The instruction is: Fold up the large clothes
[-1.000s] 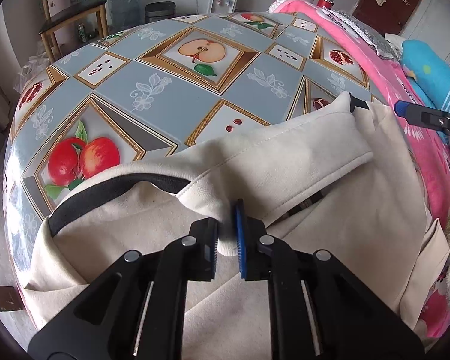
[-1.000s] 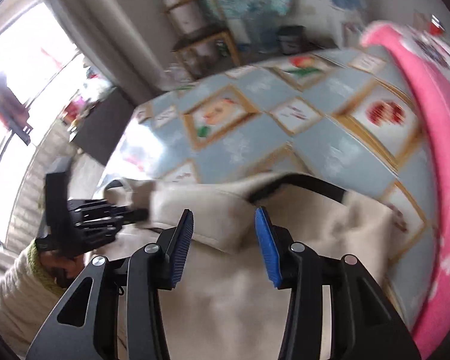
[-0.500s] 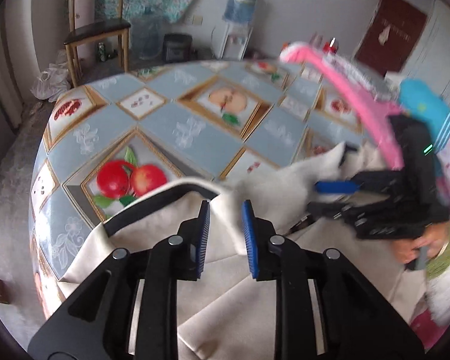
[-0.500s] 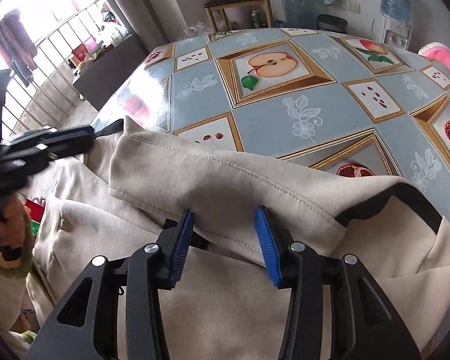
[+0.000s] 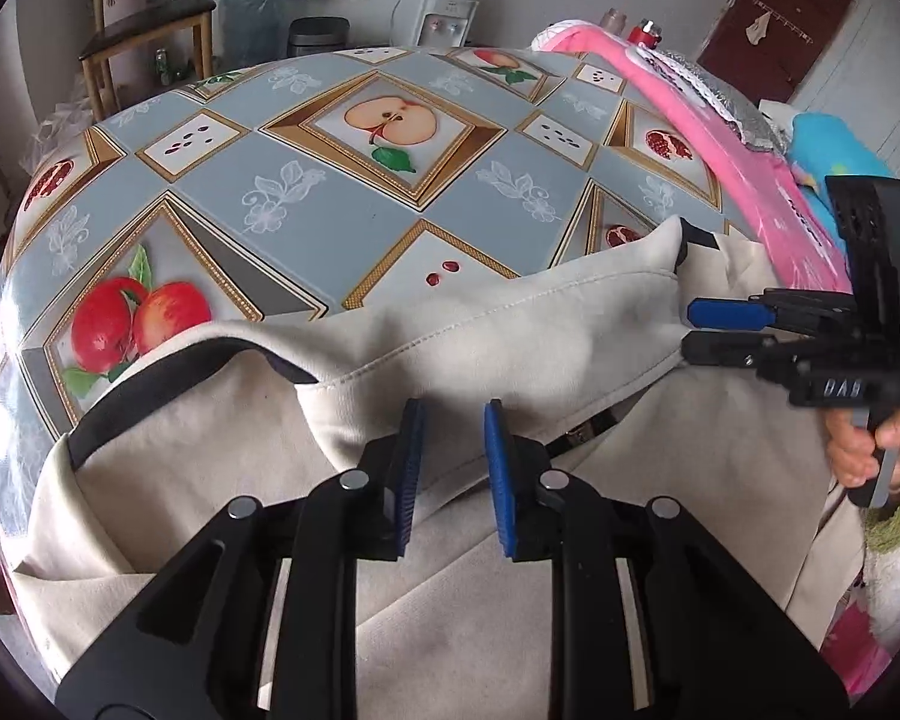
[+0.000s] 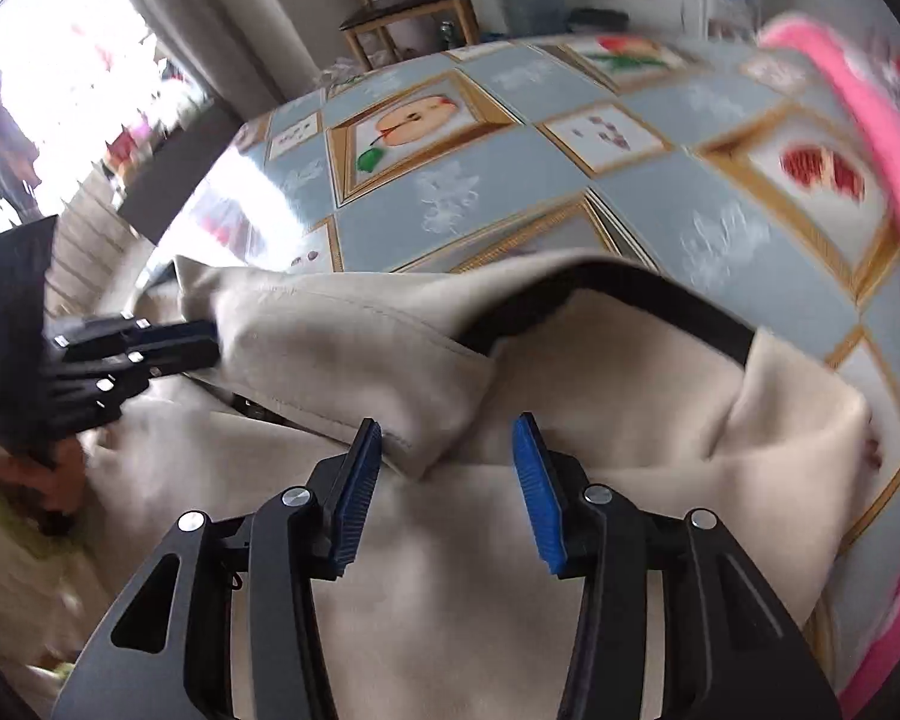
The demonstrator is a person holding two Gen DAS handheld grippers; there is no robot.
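With both pairs of fingers parted and pressing on nothing, neither held cloth. Left gripper, low centre of its own view, had just been opening; the folded flap's edge sat between the pads but they did not pinch it. Right gripper stood wider, the flap's corner lying in the gap, untouched as far as I could tell. In the left view that same gripper came in from the right edge, its fingers parted just beside the flap's end.

Beige garment, black-trimmed, lay across the lower half of both frames on the desk with its fruit-print cover; one flap was already folded over the body. Pink fabric ran along the upper right.

Judgement: flap fold just laid, release step, task maybe midway. Next move likely needs both grippers to re-grip a fresh edge, pinching one layer only, then carry it over evenly without dragging the laid flap. Right view was motion-blurred, so contact there is uncertain.
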